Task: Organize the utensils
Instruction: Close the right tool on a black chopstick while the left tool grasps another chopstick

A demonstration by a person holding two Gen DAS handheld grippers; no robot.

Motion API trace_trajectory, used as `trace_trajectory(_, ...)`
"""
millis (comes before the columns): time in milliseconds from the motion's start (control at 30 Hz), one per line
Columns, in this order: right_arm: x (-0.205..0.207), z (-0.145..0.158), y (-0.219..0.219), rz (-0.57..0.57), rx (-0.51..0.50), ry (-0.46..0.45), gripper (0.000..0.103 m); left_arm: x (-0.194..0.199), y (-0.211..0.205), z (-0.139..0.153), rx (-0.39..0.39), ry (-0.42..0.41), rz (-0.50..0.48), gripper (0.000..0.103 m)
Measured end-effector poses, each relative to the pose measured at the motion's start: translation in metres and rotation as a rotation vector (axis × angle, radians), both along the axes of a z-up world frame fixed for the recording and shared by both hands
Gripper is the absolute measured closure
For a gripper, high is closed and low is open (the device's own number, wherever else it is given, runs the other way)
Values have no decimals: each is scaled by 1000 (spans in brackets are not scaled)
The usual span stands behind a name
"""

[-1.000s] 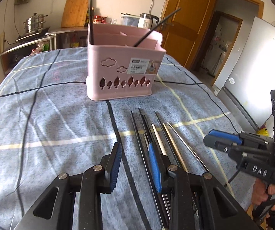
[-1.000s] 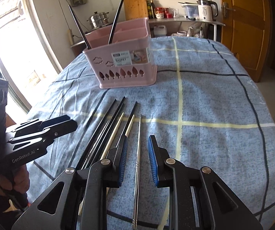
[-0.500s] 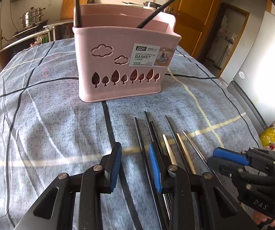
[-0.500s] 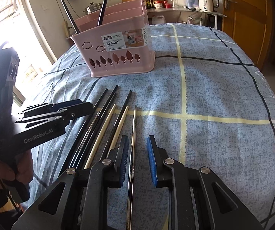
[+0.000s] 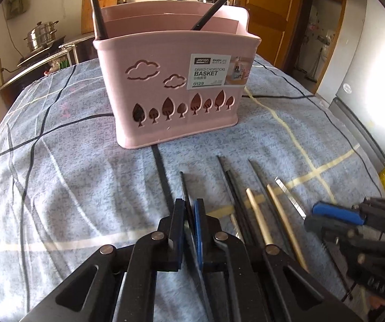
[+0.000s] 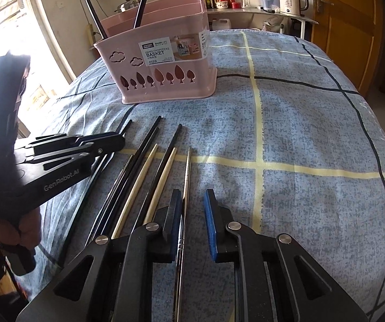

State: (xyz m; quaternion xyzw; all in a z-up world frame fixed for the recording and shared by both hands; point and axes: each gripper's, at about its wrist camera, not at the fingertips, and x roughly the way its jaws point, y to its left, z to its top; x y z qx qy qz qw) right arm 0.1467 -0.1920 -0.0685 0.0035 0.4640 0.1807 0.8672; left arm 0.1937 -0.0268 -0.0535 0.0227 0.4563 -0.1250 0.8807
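The left tongs [image 5: 189, 209] have just clenched on a black chopstick [image 5: 183, 185], while the closing right tongs [image 6: 192, 201] straddle a steel chopstick [image 6: 187, 169], not yet gripping.

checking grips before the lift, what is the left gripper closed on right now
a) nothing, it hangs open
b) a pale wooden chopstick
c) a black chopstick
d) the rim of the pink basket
c: in the left wrist view the left gripper has its pads pinched on a black chopstick lying on the tablecloth, with the wooden ones off to its right.

steel pot [image 5: 42, 35], kettle [image 6: 290, 0], wood door [image 6: 345, 24]
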Motion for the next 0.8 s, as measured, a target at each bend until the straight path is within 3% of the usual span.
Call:
trace_trajectory(100,0,-1,-3,-12,-4,6,93,-6,9,0,8,8,-13,98)
trace_trajectory(400,11,-1,-6,-33,22,59,93,-18,35,0,-59,53,30,99)
trace_trajectory(800,29,-1,5,-44,-31,75,98,-14,19,0,29,53,-12,98)
